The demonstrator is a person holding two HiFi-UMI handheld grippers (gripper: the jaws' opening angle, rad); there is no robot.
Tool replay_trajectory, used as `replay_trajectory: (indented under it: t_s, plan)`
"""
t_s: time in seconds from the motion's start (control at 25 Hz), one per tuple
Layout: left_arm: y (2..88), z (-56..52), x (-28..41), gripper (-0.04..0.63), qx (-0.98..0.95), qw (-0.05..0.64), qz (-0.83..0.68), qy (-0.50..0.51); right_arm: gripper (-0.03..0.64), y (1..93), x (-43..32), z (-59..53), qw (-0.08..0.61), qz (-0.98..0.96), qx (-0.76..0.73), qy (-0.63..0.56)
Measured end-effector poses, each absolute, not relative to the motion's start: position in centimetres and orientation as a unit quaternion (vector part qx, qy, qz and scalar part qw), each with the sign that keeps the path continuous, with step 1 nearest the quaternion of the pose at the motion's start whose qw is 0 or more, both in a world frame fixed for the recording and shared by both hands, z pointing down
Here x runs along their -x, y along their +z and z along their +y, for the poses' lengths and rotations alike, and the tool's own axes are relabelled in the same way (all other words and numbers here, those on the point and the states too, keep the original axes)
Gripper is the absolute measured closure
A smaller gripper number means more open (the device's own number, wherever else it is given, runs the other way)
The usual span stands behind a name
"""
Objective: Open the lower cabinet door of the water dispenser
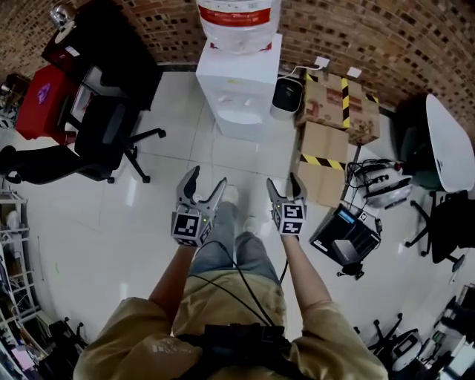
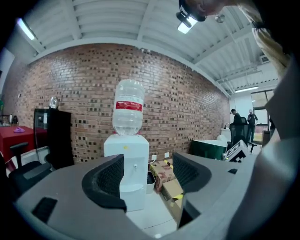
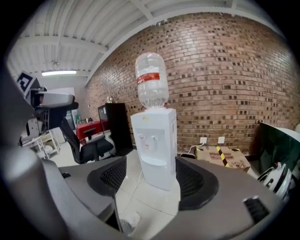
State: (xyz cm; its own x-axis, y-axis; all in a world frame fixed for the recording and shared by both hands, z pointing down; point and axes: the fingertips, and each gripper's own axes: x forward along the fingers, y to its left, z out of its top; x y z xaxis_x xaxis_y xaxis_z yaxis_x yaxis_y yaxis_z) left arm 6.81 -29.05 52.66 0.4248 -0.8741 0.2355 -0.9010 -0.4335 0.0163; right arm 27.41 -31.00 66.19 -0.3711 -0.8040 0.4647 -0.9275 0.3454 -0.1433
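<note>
The white water dispenser stands against the brick wall with a clear bottle on top. Its lower front panel looks flat and closed. Both grippers hang over the pale floor well short of it, pointing toward it. My left gripper is open and holds nothing. My right gripper is open too. In the left gripper view the dispenser shows far off through the gap of the left gripper. In the right gripper view the dispenser stands beyond the right gripper.
Cardboard boxes with yellow-black tape and a small black-and-white bin sit right of the dispenser. A black office chair, a black cabinet and a red table stand on the left. A black device lies on the floor at right.
</note>
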Motion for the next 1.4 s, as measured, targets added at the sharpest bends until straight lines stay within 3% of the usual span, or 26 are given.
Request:
replay_trajectory:
  t_s: [0.56, 0.76, 1.12, 1.4]
  plan:
    - [67.1, -38.4, -4.5, 0.285, -0.833, 0.100, -0.537, 0.087, 0.273, 91.6, -24.4, -45.1, 0.220, -0.815, -0.490, 0.218]
    - [73.4, -42.7, -1.9, 0.285, -0.838, 0.056, -0.535, 0.088, 0.273, 100.5, -24.6, -50.7, 0.227, -0.810, -0.495, 0.217]
    - [79.0, -47.2, 1.4, 0.285, -0.825, 0.052, -0.557, 0.077, 0.274, 108.8, -23.4, -60.6, 0.248, -0.826, -0.472, 0.185]
    - [81.0, -48.0, 2.9, 0.285, -0.820, 0.040, -0.567, 0.068, 0.325, 111.9, -23.1, -63.6, 0.267, -0.832, -0.455, 0.173]
